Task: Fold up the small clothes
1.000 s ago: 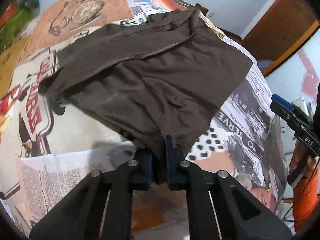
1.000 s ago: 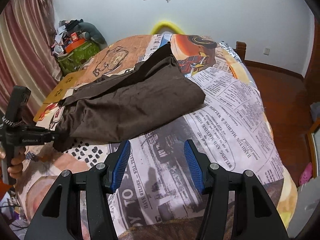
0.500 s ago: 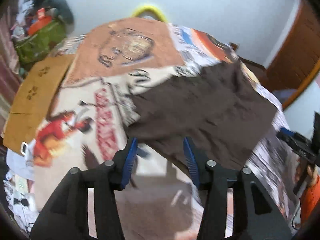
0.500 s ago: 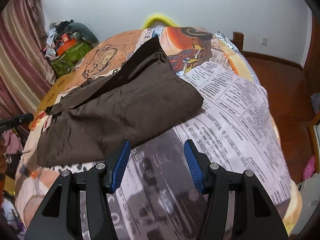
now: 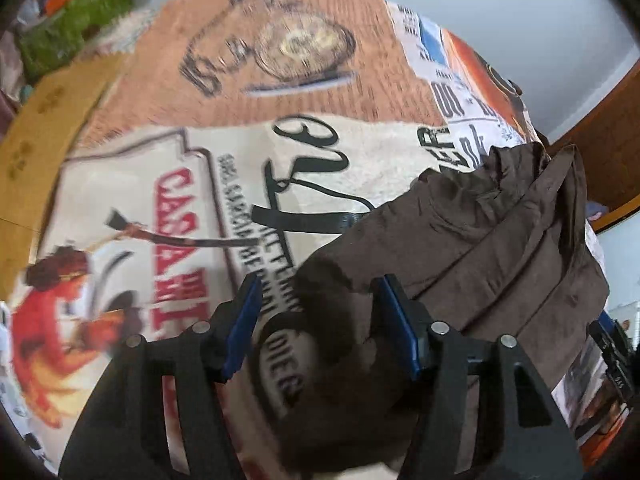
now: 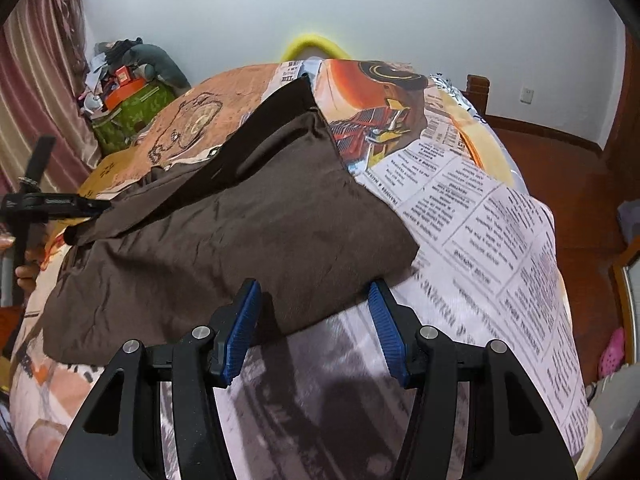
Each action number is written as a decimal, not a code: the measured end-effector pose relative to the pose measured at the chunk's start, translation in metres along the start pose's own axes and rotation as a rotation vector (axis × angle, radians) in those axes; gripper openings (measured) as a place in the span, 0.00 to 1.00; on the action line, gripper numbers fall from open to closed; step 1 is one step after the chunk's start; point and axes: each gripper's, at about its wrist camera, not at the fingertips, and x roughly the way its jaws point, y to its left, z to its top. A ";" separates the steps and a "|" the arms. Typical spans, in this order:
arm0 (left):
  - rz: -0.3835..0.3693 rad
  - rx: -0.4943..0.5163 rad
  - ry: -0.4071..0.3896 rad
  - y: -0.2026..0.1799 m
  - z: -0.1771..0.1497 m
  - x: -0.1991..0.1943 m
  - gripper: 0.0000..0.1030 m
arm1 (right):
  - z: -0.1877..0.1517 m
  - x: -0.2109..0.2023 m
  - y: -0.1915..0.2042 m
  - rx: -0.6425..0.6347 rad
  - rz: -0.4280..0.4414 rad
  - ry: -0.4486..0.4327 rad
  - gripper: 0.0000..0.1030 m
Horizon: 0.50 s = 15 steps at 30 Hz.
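A dark brown garment lies folded over on the bed's printed cover. In the left wrist view the garment fills the right side, and its near left corner lies between the open blue-padded fingers of my left gripper. My right gripper is open and empty, with the garment's near edge between its fingertips. The left gripper also shows in the right wrist view, at the garment's far left edge.
The bed cover has newspaper and poster prints. A green bag with clutter and a striped curtain stand at the left. Wooden floor lies to the right. A yellow headboard stands against the white wall.
My left gripper let go of the garment's corner, opened, and moved to its left edge. My right gripper moved forward up to the garment's near edge.
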 end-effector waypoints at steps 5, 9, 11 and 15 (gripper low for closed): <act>-0.015 0.018 -0.032 -0.003 -0.003 -0.005 0.17 | 0.006 0.011 0.001 -0.017 0.008 0.025 0.49; 0.014 0.063 -0.061 -0.007 -0.016 -0.020 0.06 | 0.011 0.015 0.002 -0.020 0.024 0.029 0.18; 0.008 0.079 -0.073 -0.007 -0.026 -0.031 0.06 | 0.015 0.016 0.002 -0.017 0.044 0.032 0.10; 0.019 0.116 -0.058 -0.008 -0.047 -0.046 0.06 | 0.029 0.024 0.009 -0.077 0.025 0.045 0.09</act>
